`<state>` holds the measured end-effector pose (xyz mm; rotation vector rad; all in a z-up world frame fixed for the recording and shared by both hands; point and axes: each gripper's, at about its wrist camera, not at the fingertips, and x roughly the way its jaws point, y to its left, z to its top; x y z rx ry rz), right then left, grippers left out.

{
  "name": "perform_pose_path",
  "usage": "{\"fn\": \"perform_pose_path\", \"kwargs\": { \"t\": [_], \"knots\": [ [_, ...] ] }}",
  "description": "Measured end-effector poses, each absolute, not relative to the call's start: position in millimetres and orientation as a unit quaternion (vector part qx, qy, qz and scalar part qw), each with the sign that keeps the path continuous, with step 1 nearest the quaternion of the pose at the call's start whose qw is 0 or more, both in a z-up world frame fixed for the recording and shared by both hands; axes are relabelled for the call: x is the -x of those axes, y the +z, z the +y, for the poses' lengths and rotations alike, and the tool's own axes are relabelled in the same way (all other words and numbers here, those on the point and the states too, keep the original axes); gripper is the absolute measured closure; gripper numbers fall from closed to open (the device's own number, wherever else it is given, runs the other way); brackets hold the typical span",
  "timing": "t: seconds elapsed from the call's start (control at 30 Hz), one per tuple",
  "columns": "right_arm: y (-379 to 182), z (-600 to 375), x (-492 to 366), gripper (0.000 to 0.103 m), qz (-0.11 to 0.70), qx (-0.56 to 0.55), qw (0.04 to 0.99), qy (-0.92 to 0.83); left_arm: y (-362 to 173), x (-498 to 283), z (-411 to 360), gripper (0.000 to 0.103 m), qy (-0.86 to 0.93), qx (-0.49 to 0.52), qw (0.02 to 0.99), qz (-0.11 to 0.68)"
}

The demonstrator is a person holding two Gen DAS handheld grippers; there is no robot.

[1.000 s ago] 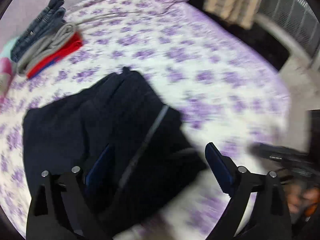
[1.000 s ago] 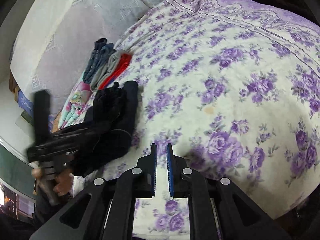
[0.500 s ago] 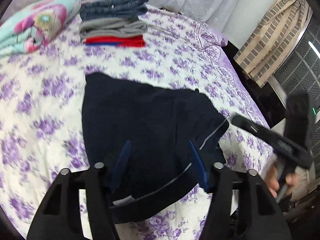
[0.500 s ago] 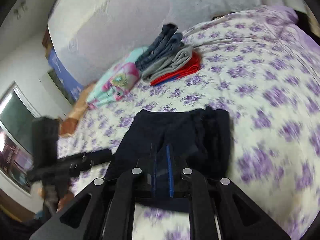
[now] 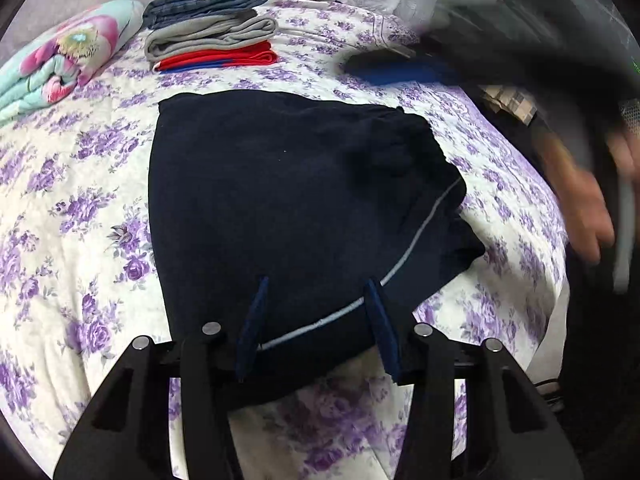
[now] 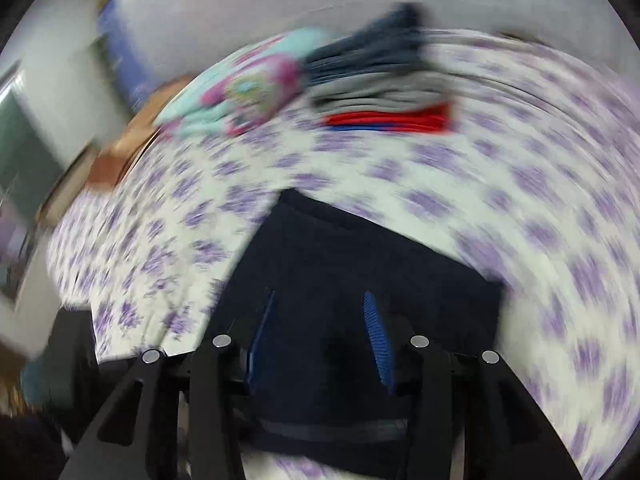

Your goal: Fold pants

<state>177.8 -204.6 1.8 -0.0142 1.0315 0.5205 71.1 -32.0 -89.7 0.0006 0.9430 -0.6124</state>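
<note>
Over dark pants, left gripper & right gripper fingers wide apart, holding nothing.

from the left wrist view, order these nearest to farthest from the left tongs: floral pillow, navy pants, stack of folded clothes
1. navy pants, directly under the open left tongs.
2. and 3. floral pillow, far left, and stack of folded clothes, far centre: too close to call.
</note>
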Motion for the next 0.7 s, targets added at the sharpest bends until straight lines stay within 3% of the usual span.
{"fn": "perform_pose_path", "kwargs": {
  "t": [0.13, 0.33, 0.4, 0.47, 0.57, 0.7],
  "knots": [
    [-7, -142, -240, 0.058, 0.499, 0.071, 0.821, 0.268, -89, -76, -26, 0.056, -0.296, 0.016, 0.840, 0.454],
    [-68, -99, -288, 0.059, 0.602, 0.133, 0.740, 0.269, -91, -75, -25, 0.056, -0.309, 0.012, 0.837, 0.452],
    [-79, -93, -286, 0.082, 0.605, 0.148, 0.740, 0.255, -91, -74, -25, 0.056, -0.311, 0.010, 0.836, 0.451],
    [-75, -92, -285, 0.087, 0.600, 0.143, 0.751, 0.236, -92, -74, -25, 0.056, -0.313, 0.010, 0.837, 0.449],
    [-86, -92, -292, 0.087, 0.605, 0.125, 0.758, 0.210, -95, -76, -29, 0.055, -0.308, 0.004, 0.840, 0.447],
    [-87, -81, -285, 0.076, 0.583, 0.156, 0.768, 0.213, -94, -75, -32, 0.055, -0.306, 0.001, 0.839, 0.451]
  ]
}}
